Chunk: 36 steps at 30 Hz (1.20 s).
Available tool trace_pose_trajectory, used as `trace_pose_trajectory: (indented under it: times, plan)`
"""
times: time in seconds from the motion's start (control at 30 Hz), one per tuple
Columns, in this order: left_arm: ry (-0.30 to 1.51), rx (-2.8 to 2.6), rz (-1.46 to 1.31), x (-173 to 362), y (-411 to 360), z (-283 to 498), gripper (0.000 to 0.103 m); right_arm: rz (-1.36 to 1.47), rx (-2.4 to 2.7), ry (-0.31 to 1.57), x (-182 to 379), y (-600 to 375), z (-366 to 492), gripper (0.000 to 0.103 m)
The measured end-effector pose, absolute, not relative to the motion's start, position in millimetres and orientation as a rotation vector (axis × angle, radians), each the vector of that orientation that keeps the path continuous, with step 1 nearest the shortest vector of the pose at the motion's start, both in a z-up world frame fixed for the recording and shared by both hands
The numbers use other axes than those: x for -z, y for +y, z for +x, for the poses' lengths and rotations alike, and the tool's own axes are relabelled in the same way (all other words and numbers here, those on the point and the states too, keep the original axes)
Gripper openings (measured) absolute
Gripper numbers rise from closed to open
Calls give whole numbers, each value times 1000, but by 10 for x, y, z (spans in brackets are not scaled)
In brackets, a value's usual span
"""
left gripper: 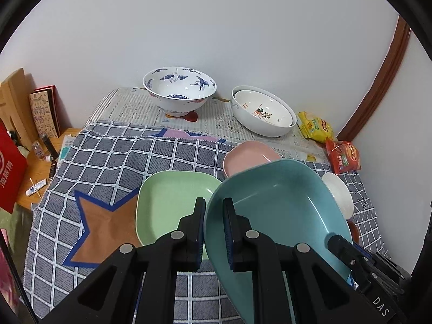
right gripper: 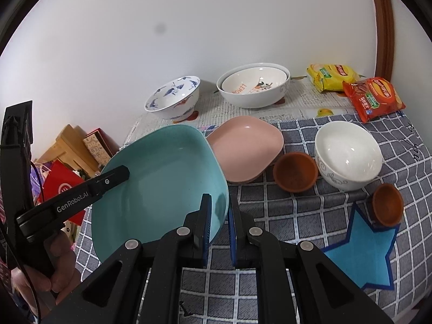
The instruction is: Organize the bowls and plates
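Both tools clamped on the teal plate [right gripper: 162,178]: left tool [left gripper: 213,232] and right tool [right gripper: 218,229] on opposite rims, plate held above the bench. Green plate [left gripper: 170,202], pink plate [right gripper: 245,148] unstacked; small bowls loose. Mostly left.

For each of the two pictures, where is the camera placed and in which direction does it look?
Left wrist view: sits on the left gripper, looks forward and down over the checked cloth toward the wall; own fingers clamp the teal plate rim, the right gripper enters at lower right.
Right wrist view: sits on the right gripper, same direction; own fingers clamp the teal plate, the left gripper and a hand show at left.
Shared: teal plate, pink plate, crane-pattern bowl.
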<state>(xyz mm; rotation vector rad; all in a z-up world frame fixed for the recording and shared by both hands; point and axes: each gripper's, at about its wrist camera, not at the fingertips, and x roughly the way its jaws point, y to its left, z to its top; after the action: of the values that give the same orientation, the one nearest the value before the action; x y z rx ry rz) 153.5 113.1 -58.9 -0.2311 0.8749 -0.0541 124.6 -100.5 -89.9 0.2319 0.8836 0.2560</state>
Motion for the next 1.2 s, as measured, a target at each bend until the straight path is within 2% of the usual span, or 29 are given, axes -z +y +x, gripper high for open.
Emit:
trace_pose_trajectory:
  times: [1.2]
  plan:
    - [901,25,-237,645,1249,1354,13,235,-274,913,959,-887,1067,12]
